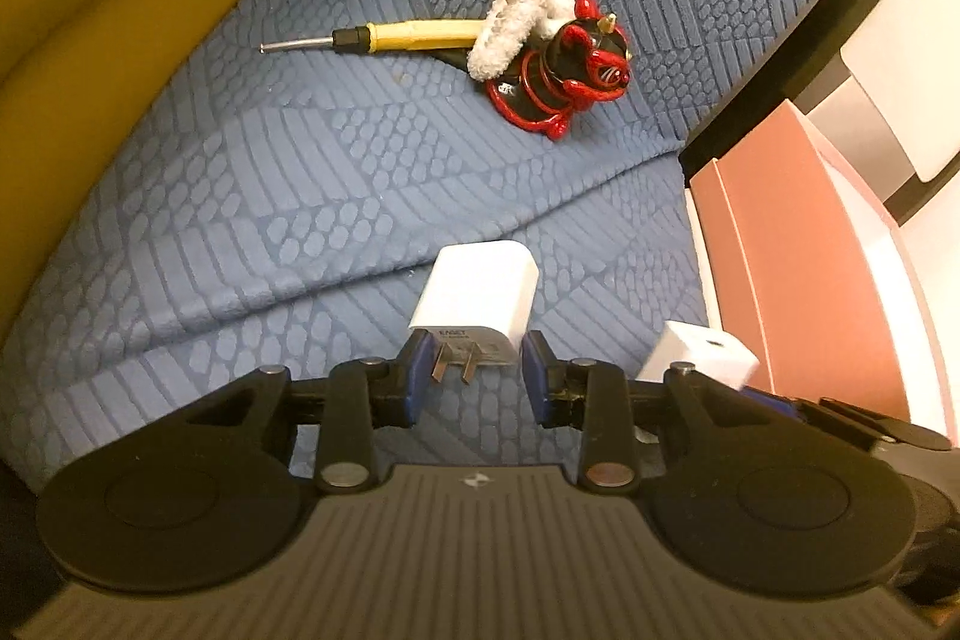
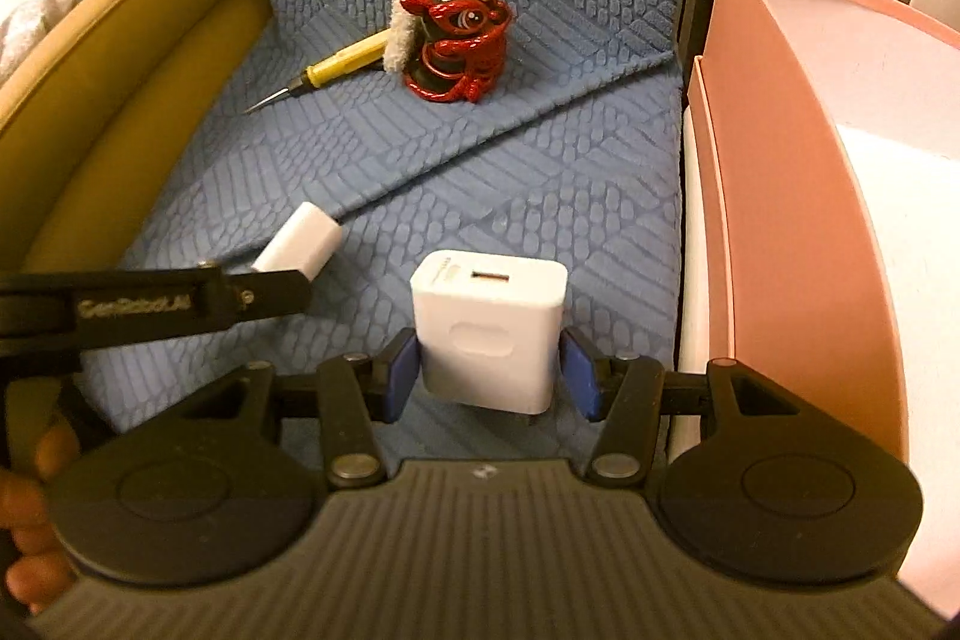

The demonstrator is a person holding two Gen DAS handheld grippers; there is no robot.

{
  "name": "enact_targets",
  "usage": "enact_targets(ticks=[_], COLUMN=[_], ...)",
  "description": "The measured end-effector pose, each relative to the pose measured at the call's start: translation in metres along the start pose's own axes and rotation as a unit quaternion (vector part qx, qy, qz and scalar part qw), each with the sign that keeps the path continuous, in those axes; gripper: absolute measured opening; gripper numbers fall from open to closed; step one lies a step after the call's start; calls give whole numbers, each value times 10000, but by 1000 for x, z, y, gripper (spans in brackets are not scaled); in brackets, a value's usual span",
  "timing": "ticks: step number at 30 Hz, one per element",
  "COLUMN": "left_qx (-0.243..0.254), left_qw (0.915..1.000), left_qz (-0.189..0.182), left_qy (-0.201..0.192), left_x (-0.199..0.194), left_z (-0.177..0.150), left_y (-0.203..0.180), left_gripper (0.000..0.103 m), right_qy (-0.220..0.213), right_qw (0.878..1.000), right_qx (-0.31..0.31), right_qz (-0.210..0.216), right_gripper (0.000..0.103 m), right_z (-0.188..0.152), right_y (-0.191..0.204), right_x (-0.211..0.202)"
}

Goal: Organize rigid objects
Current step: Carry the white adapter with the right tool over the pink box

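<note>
**Two chargers in the jaws; loose items on the cushion await sorting**

Pink box: stiff-walled, open-topped, just right of the blue cushion; judged the destination.

Figurine: glossy red-and-black, likely brittle and slippery; it sits far back on the cushion. Take it low, around the base.

Screwdriver: rigid, light, lying beside the figurine with a white fuzzy strip draped over its handle. Grip mid-handle, clear of the tip.

Right gripper: jaws about half open, pads on both flanks of a white charger, port end forward.

Left gripper: narrower, pads bracketing a second charger, prongs toward the camera; firm contact cannot be confirmed. Both chargers look light, hard and smooth; flat sides offer the surest hold.
</note>
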State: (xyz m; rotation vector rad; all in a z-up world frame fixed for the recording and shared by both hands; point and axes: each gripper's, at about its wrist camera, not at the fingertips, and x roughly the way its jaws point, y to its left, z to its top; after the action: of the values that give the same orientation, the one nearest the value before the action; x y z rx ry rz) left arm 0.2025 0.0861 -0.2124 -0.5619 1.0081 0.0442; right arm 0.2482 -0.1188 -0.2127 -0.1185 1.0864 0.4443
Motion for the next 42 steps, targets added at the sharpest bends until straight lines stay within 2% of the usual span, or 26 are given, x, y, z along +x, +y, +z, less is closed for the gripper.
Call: enact_targets(ticks=[2,6,10,21,31,34,36,42], left_qx=[-41,-52,-22,381,1063,1279,1349,1224], left_qw=[10000,9998,9999,9991,9941,9914,9904,9919], left_qz=[-35,-51,6,175,151,278,308,341], left_qy=[62,166,163,78,138,60,19,19], left_x=[2,6,7,16,31,35,36,33], left_z=[1,1,2,7,7,7,7,9], left_y=[1,-1,0,-9,-26,-31,-32,-30], left_gripper=[40,57,65,66,66,63,49,49], right_qy=[20,77,-21,50,12,-22,-57,-82], right_qw=[10000,9999,9999,9994,9987,9987,9987,9987], right_qx=[3,64,-38,-270,-329,-363,-382,-340], right_qz=[-29,-129,-143,-207,-381,-352,-331,-376], right_gripper=[55,54,53,53,53,53,53,53], right_z=[2,3,1,-1,-6,-7,-8,-9], right_y=[-1,-4,-3,2,-3,-3,-3,-4], right_x=[6,18,16,27,24,25,25,24])
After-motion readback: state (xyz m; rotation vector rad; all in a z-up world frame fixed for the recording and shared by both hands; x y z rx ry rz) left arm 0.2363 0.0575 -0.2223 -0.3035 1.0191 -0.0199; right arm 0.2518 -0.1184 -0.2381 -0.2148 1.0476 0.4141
